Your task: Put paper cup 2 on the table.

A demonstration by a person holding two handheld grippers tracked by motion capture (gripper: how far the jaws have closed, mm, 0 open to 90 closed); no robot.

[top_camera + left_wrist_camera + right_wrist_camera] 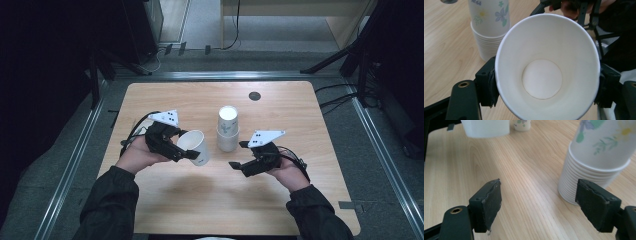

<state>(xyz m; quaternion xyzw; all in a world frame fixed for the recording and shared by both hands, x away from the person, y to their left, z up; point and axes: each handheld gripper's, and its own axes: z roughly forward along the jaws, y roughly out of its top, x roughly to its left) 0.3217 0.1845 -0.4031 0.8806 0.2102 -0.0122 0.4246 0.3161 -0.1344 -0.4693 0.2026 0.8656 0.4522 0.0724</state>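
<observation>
A white paper cup hangs tilted over the left part of the wooden table, and my left gripper is shut on it. In the left gripper view the cup faces the camera mouth-first, empty, with a pad pressing on each side of its wall. A stack of flower-printed paper cups stands upright mid-table, its top cup raised out of the nest. My right gripper is open just right of the stack's foot, nothing between its pads; the stack stands just beyond its right pad.
A small dark round cap sits in the tabletop behind the stack. Bare wood lies in front of both hands. Black stand legs and cables lie on the floor beyond the table's far and right edges.
</observation>
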